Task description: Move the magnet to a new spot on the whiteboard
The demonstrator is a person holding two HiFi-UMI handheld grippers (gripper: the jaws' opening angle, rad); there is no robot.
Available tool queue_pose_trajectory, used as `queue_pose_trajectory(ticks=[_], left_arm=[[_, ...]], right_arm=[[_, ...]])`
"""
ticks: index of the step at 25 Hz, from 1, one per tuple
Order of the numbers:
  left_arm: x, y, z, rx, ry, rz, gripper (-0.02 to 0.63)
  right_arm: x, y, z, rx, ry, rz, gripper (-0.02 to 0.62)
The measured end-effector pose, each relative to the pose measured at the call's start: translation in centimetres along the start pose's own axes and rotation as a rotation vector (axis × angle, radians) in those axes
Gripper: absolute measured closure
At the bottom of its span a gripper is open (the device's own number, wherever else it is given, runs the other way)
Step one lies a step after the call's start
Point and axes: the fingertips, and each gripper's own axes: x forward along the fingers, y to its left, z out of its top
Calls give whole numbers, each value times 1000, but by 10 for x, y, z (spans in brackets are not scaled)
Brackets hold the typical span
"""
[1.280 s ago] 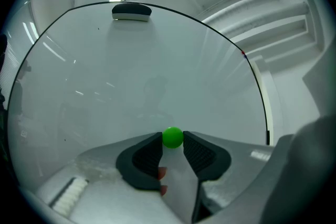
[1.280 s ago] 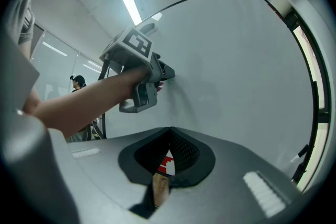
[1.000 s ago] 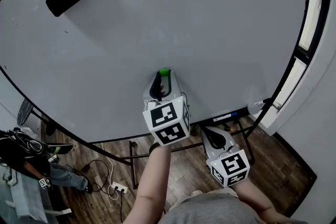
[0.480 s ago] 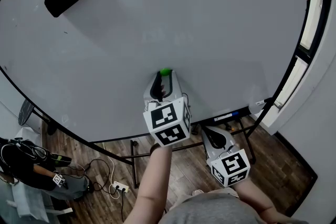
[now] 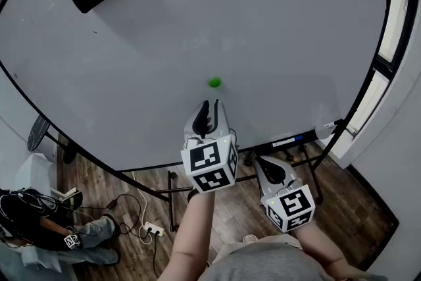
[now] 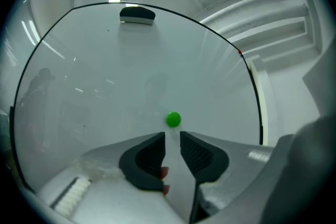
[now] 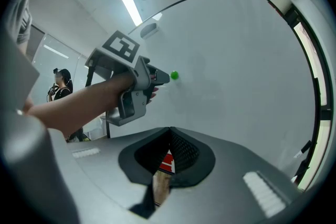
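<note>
Sitting on whiteboard [image 5: 276, 23], magnet [image 5: 214, 82] well clear of edges.

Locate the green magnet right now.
Head view: the green magnet sits on the whiteboard, low and near centre, just beyond the tips of the left hand-held gripper, whose jaws are closing with nothing between them.

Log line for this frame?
left gripper: jaws closing, empty | green magnet: on whiteboard, just ahead of left jaws, untouched | right gripper: shut, nothing held
</note>
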Motion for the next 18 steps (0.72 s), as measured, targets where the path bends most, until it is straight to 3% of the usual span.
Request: queue_pose_trajectory(ticks=[5,18], left_arm=[[-43,10,-17,-34,10,15,600],[-180,32,-61,-90,102,75,603]], right_arm=[[-13,18,3,-9,-8,13,604],[-69,92,3,-28,-3,75,604]])
